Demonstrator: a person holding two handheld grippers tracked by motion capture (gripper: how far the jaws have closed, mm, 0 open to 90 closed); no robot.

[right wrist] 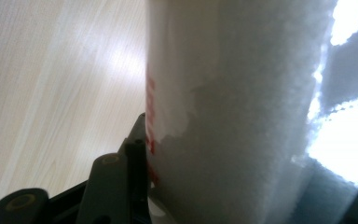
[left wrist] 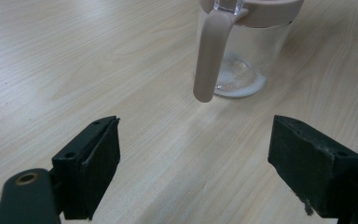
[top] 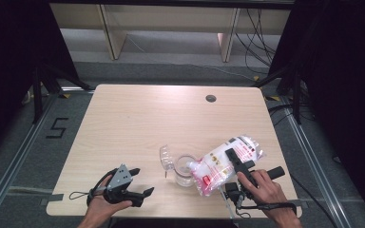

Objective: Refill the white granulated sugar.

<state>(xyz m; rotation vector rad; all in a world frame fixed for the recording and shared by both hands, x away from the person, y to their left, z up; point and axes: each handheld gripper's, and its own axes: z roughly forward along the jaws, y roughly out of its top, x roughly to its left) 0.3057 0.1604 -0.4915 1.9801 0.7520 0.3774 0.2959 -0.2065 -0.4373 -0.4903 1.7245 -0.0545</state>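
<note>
Nearest the person, the left gripper [top: 140, 182] rests on the table [top: 138, 118] with its jaws spread wide and nothing between them, facing the clear jar [top: 184, 172]. Just beyond, the right gripper [top: 232, 159] clamps a bag of white grains [top: 225, 162], tilted with its lower end over the jar's mouth. Pouring seems under way; next, the bag likely needs a steeper tilt, kept centred over the opening.
</note>
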